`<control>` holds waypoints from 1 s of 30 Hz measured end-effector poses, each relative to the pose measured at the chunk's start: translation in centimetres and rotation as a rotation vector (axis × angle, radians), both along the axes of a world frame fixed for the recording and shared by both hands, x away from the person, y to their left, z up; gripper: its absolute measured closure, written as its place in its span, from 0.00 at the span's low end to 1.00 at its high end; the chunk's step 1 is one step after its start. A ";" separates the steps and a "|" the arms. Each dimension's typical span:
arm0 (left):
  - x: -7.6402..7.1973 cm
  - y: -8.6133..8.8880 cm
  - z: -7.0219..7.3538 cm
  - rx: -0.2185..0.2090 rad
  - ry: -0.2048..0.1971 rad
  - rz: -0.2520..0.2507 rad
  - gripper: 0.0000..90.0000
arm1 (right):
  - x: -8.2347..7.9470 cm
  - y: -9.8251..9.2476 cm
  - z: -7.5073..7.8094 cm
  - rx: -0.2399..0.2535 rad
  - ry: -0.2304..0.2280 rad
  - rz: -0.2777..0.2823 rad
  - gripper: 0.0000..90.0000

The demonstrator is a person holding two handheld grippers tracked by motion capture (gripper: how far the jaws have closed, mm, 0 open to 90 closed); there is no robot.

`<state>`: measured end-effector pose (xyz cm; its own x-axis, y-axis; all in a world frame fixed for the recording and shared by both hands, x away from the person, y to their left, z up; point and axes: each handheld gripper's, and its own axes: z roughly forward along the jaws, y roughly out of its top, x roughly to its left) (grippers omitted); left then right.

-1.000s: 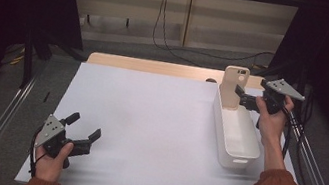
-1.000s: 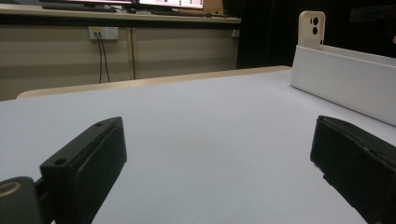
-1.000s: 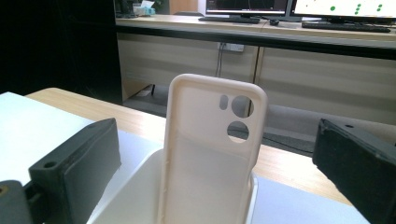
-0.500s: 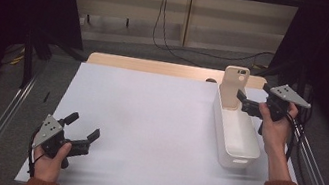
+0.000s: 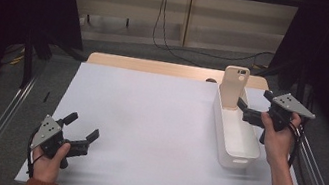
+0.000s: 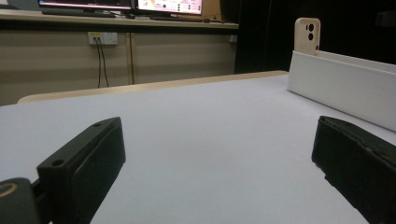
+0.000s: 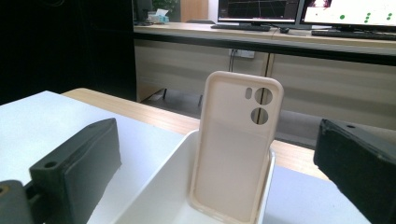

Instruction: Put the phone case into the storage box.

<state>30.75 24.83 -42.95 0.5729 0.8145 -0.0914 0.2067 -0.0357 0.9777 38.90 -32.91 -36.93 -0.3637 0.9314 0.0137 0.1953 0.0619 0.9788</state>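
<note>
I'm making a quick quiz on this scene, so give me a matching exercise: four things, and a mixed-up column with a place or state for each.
1. phone case
2. white bin
3. left gripper
4. right gripper

A. open, near front left corner of the table
B. propped upright at the bin's far end
C. open, beside the case
D. lies lengthwise along the table's right side

Pairs: 1-B, 2-D, 3-A, 4-C

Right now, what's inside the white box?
A beige phone case stands upright at the far end of the white box, leaning on its end wall. The rest looks empty. The case's bottom edge is hidden by the wall.
</note>
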 end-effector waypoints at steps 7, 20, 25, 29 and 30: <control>-0.1 0.0 0.0 -0.007 0.001 0.004 0.03 | -1.4 0.1 0.2 -0.003 -0.002 0.008 0.00; -0.2 0.1 0.0 -0.004 0.001 0.006 0.03 | -4.5 0.1 0.2 0.011 -0.018 0.017 0.00; -0.3 0.1 0.0 -0.001 0.000 0.006 0.03 | -5.9 0.4 0.1 0.019 -0.026 0.029 0.00; -0.3 0.1 0.0 -0.002 -0.001 0.006 0.03 | -6.8 0.4 0.0 0.023 -0.034 0.025 0.00; -0.3 0.1 0.0 0.004 -0.002 0.004 0.03 | -7.0 0.4 -0.1 0.024 -0.030 0.025 0.00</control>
